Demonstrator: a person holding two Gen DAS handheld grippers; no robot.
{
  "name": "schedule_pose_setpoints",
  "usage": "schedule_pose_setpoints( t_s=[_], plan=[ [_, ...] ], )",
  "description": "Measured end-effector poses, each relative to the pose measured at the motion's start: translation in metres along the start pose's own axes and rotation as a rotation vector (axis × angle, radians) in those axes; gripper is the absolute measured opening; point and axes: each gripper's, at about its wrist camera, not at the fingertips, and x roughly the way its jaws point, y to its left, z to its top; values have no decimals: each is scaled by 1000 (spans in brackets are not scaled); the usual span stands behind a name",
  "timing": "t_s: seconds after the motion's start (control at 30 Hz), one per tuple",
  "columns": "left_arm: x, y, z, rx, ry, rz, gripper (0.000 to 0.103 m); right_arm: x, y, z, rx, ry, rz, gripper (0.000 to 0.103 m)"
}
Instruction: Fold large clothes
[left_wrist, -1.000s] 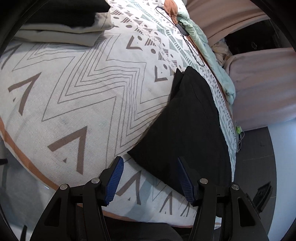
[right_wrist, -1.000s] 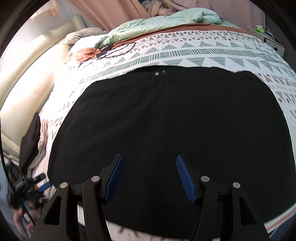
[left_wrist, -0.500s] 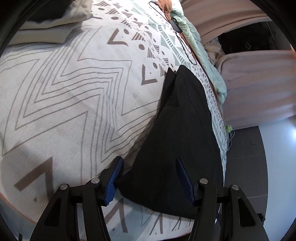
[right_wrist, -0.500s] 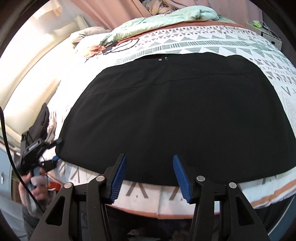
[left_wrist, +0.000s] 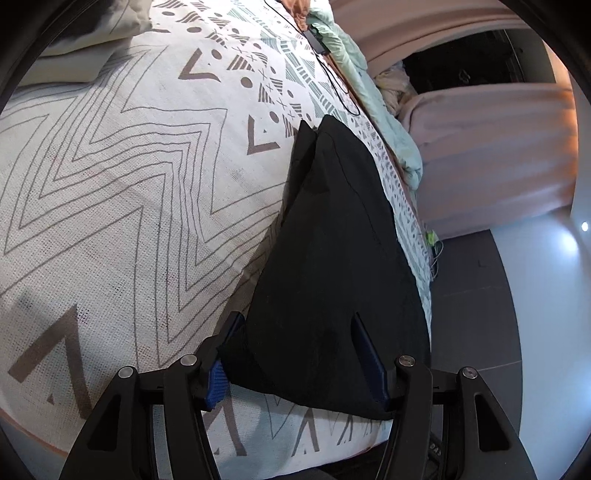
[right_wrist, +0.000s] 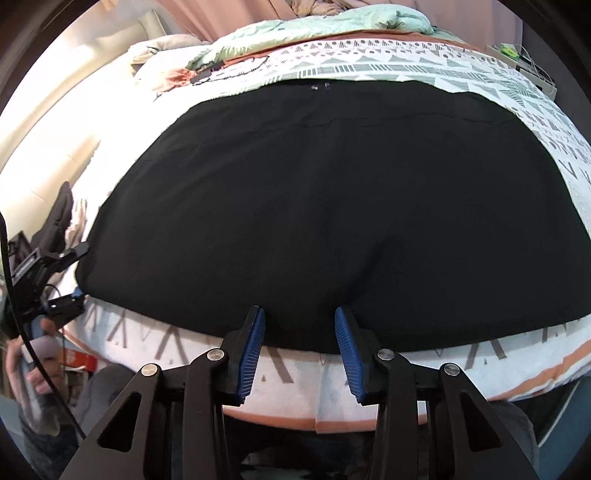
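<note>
**Straddling the hem of a black garment on the bed**

Closing at this moment, the right tongs (right_wrist: 299, 332) stand over the near hem of the black garment (right_wrist: 332, 206), with the fabric edge between their blue pads (right_wrist: 253, 347); the pads are not yet pressed on the cloth and a gap shows on each side. The left tongs (left_wrist: 295, 354) stand apart, about half spread, at the garment's near left corner (left_wrist: 317, 295). That corner lies between the fingers and seems to brush the left pad, but no clamp on it shows.

The garment lies spread flat on the bed cover (left_wrist: 110, 184), a white cover with grey zigzags, triangles and an orange border, close to the near edge of the bed.

Lettering on the left tongs' body in the right wrist view is too small to read.

Further back lie a crumpled mint-green blanket (right_wrist: 325, 26) and a black cable (left_wrist: 332, 74) with a small box. A folded cream and dark pile (left_wrist: 96, 29) sits at the far left. Grey tiled floor (left_wrist: 476, 295) runs beside the bed. Nothing lies on top of the garment.
</note>
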Motion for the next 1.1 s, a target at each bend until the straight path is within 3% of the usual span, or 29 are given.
schedule_pose_setpoints(
  t_s=[0.2,0.37,0.63,0.9,0.97,1.1],
  plan=[
    [2,-4,0,24,25,58,58,24,-6,14,-5,22,-29,40],
    [1,1,1,9,36,68,58,40,-12,34,17,24,-42,27],
    [20,-4,15,-14,-11,80,49,57,-18,71,43,19,-29,20],
    [25,-5,18,-41,-33,98,31,80,-17,124,-4,11,-37,20],
    [26,-5,18,-59,-32,89,22,86,-19,138,-3,10,-38,20],
    [25,-9,19,-87,-47,68,15,98,-21,161,4,11,-39,20]
  ],
)
